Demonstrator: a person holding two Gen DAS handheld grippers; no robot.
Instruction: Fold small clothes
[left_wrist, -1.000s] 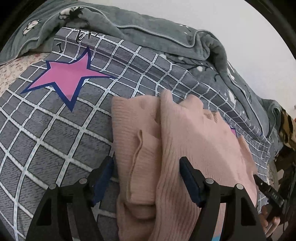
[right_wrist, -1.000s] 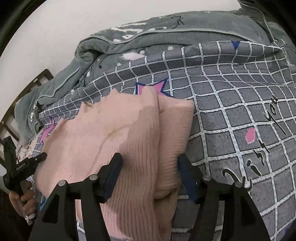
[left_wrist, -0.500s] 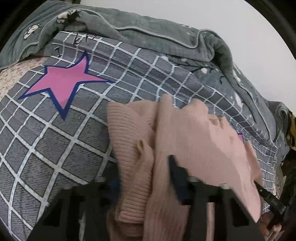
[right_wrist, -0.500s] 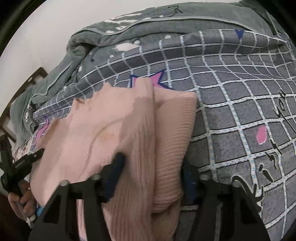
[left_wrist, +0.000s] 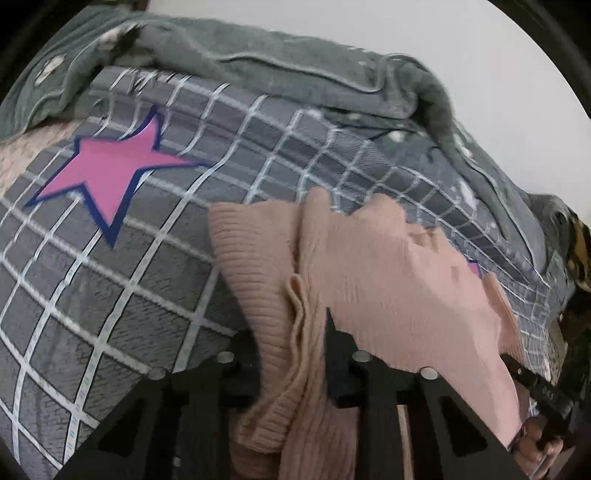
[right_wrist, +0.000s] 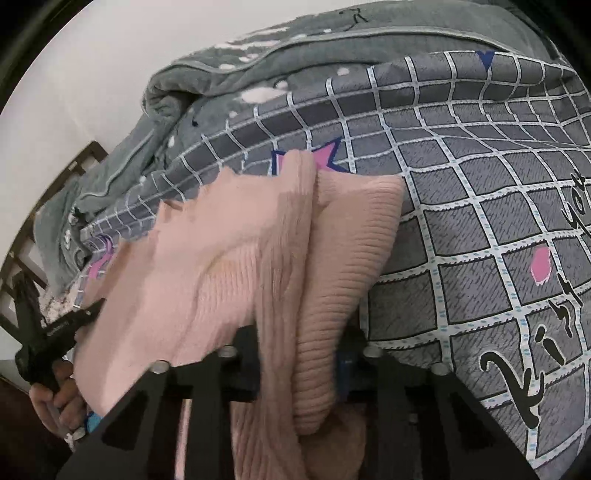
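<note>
My left gripper (left_wrist: 291, 354) is clamped on a bunched fold of the pink knit garment (left_wrist: 388, 280); the two fingers (left_wrist: 338, 354) press the ribbed cloth from either side, with a narrow pleat standing up between them. My right gripper (right_wrist: 301, 354) is likewise closed on the same garment (right_wrist: 229, 258), pinching a thick ribbed roll at its other edge. Both point forward and down along the bed, side by side, the cloth stretched between them and lifted off the surface near the fingers. My left hand (right_wrist: 55, 398) shows at the edge of the right wrist view, wrapped around its black handle. The garment's far part lies on the grey checked bedspread (left_wrist: 129, 295) beside a pink star (left_wrist: 107, 173). A grey blanket (right_wrist: 229, 70) is heaped behind.
</note>
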